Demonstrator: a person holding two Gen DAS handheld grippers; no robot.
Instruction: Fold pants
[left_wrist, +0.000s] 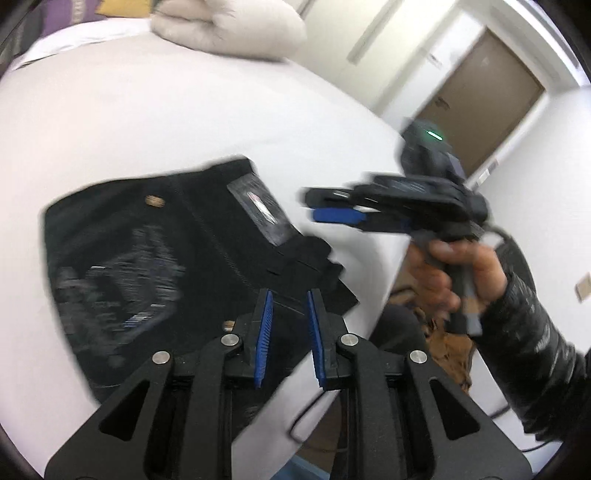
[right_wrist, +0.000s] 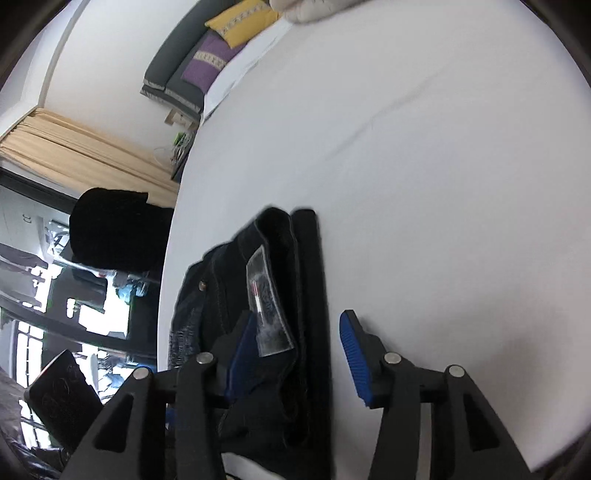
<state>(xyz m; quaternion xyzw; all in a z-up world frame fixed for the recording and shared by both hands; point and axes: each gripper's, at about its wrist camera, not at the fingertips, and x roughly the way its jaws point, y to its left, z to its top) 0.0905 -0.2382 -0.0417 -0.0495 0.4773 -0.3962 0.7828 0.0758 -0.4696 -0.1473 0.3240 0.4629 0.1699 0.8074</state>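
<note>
Where the white bed (left_wrist: 155, 122) meets its near right corner, dark pants (left_wrist: 177, 251) lying folded into a compact block, flat on the sheet, waistband patch (left_wrist: 258, 210) facing up and a metal button (left_wrist: 154, 201) beside it. Left gripper (left_wrist: 290, 332) hovering just above the near edge of the pants, blue pads (left_wrist: 264, 332) apart with a narrow gap between them, nothing gripped. Right gripper (left_wrist: 332, 206), seen from the left wrist view, held in the right hand (left_wrist: 454, 273) off the bed's right edge, level, near the pants but clear of them; jaws blurred there. From the right wrist view, right gripper (right_wrist: 299, 354) spread wide, jaws straddling the folded edge of the pants (right_wrist: 280, 295), one blue pad (right_wrist: 354, 354) over bare sheet, the other in front of the cloth; contact cannot be told. Cream duvet (left_wrist: 229, 29) bundled at the far edge of the bed. Yellow cushion (right_wrist: 240, 22) and purple cushion (right_wrist: 207, 62) at the far corner. Brown door (left_wrist: 480, 110) beyond the right edge.
</note>
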